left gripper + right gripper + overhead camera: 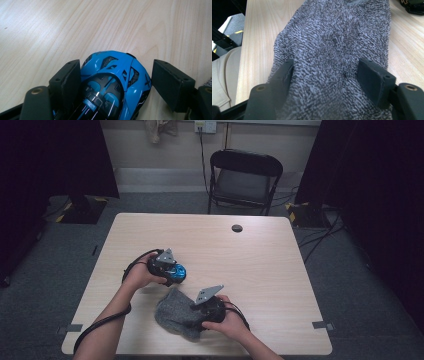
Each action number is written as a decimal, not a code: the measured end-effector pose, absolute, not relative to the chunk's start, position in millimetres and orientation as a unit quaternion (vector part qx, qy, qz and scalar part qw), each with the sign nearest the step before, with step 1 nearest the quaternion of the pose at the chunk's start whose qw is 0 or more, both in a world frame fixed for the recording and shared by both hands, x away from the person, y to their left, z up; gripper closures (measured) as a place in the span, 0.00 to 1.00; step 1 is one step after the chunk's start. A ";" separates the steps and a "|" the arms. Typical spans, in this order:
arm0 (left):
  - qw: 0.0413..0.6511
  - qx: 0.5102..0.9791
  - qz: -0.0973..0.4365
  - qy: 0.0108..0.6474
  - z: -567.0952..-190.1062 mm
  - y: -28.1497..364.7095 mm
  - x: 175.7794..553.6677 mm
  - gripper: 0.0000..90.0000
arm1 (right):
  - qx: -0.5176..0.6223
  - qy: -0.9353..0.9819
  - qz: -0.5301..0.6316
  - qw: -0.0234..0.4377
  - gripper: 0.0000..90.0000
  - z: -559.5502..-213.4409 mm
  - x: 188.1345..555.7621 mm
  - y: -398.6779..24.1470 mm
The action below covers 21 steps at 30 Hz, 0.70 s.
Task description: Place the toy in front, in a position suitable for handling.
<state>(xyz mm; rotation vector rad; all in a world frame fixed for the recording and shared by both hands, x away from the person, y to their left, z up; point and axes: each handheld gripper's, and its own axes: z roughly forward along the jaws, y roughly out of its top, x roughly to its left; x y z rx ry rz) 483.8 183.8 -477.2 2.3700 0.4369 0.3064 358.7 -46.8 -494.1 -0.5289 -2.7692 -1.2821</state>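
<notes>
From above, the left tongs [172,272] sit over a glossy blue toy car [178,271], the right tongs [202,317] on a grey knitted cloth [175,315] just beside.

Left gripper view: jaws half-closed around the car [112,82], one pad touching, the other apparently clear; an uneven squeeze could skid it across the pale wooden surface [50,30].

Right gripper view: jaws wide, straddling the cloth [332,50].

On the light wooden counter [260,265] the small blue toy car [178,271] stands left of the middle, between the jaws of the left tool [172,270]. The grey knitted cloth [172,315] lies just before the car, nearer the person, under the right tool [200,317]. A black folding chair [243,179] stands behind the counter.
</notes>
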 end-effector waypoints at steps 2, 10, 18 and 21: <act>0.350 0.914 0.120 0.168 -477.5 182.3 483.0 0.27 | -0.171 -0.894 -0.413 0.023 0.36 -494.0 358.7 -46.8; 0.354 0.912 0.118 0.168 -477.9 178.3 482.2 0.26 | -0.171 -0.894 -0.414 0.022 0.36 -494.2 358.6 -46.8; 0.363 0.904 0.118 0.190 -470.5 184.2 483.8 0.23 | -0.171 -0.893 -0.416 0.022 0.36 -494.4 358.5 -47.0; 0.365 0.903 0.119 0.195 -464.3 189.5 482.5 0.22 | -0.171 -0.893 -0.415 0.021 0.36 -494.2 358.3 -46.8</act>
